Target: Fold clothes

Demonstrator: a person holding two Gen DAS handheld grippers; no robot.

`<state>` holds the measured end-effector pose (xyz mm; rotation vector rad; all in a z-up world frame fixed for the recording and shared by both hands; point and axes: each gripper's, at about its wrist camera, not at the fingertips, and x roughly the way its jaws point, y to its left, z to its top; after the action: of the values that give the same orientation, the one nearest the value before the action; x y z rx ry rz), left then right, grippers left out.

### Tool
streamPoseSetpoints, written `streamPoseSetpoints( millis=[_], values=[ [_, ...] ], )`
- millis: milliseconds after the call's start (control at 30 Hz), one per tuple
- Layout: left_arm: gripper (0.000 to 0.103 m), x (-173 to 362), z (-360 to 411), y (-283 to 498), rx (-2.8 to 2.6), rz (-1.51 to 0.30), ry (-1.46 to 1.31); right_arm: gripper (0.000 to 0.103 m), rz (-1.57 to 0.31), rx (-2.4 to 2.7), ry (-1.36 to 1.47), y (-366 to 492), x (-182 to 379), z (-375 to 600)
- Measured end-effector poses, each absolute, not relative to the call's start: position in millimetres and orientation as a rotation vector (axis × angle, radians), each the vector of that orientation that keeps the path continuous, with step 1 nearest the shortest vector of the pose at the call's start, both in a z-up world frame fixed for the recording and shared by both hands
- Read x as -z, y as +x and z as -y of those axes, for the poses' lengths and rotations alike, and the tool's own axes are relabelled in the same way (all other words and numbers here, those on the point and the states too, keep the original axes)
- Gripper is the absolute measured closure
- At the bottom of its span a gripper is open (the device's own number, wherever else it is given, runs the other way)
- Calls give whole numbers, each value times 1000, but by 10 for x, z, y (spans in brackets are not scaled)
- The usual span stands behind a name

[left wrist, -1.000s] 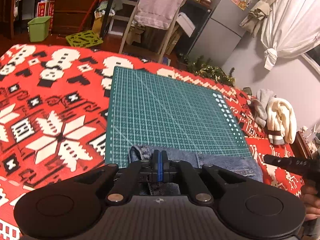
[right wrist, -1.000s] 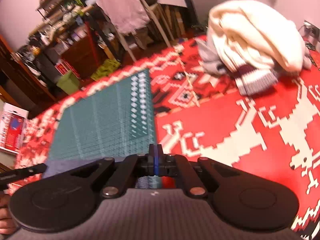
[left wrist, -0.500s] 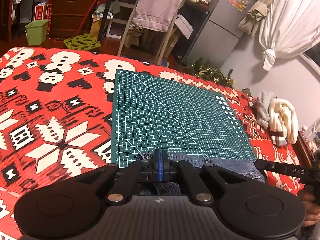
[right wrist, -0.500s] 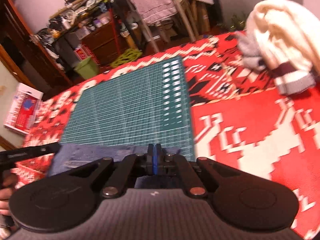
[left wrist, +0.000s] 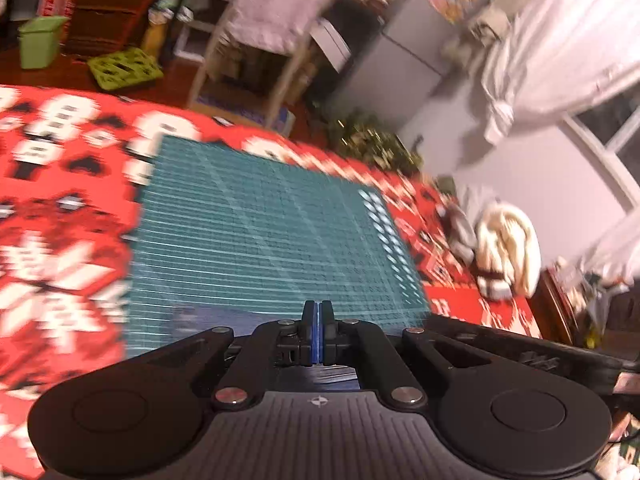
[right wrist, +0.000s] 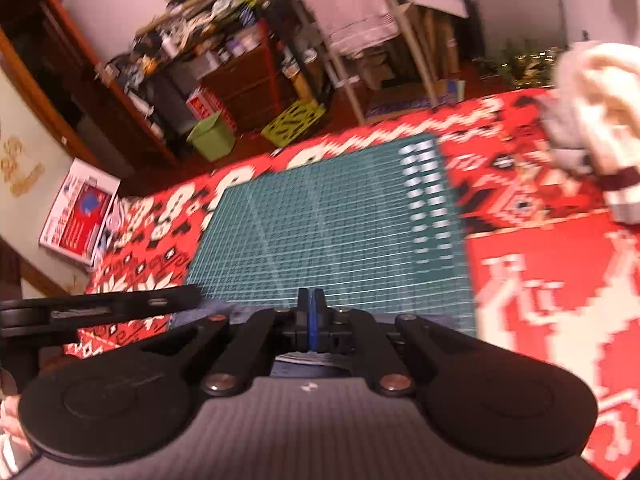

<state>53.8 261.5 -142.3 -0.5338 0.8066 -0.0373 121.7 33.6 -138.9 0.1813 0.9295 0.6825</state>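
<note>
**Both tools pinched on the denim, and the far edge is out of sight**

We have the left tool (left wrist: 318, 330) clamped flat, its blue pads pressed together with blue jeans (left wrist: 208, 316) caught between them. The right tool (right wrist: 311, 320) reads the same from its own camera: fingers together, a fold of the denim bunched just under the tips. The garment lies along the near edge of the green cutting mat (left wrist: 260, 232), which rests on the red patterned blanket (left wrist: 60, 200); most of the cloth is hidden beneath the two tools.

Here is our worry. Both views are smeared with motion blur, so we judge the pair to be swinging fast, and a quick carry with so small a bite of thick denim could let an edge slip free on one side. If that happens the fold lands crooked. We also cannot see the trailing part of the jeans, so it may drag and wrinkle underneath, or tug the mat askew on the soft blanket.

The two tools sit close together in the right view, and a collision is possible if they converge. Off to the right, the cream sweater (right wrist: 600, 92) is well apart and no threat.
</note>
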Motion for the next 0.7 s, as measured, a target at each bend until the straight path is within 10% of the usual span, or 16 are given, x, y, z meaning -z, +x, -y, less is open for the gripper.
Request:
streamPoseSetpoints(
  millis=[700],
  values=[
    [100, 1635, -2659, 395, -14, -838, -446, 103, -881, -649, 68, 1136, 1567, -200]
  ],
)
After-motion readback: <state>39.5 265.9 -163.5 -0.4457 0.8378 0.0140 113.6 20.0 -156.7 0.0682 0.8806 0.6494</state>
